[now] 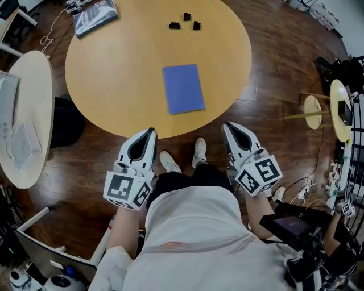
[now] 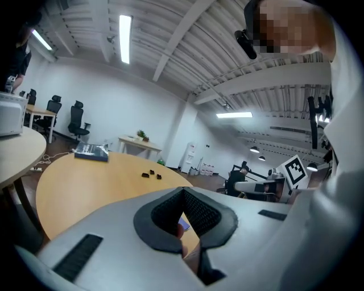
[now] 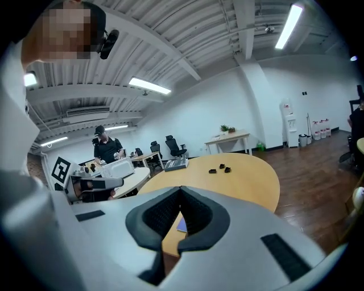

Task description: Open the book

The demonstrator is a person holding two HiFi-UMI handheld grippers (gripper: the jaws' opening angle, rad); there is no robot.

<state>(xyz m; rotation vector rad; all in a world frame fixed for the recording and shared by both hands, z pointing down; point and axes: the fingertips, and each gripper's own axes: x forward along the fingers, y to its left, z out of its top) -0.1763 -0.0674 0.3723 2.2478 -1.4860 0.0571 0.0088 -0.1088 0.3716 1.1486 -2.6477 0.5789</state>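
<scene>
- Head view: closed blue book lies flat near the table edge, probably for easy reach.
- Left gripper and right gripper hover short of it, jaws seemingly together, empty.

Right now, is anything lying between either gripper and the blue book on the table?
Nothing visible does. The blue book lies closed on the round table, only bare tabletop between it and the near edge, where the left gripper and right gripper hover with jaws together. The small black pieces and the second book lie beyond it.
</scene>
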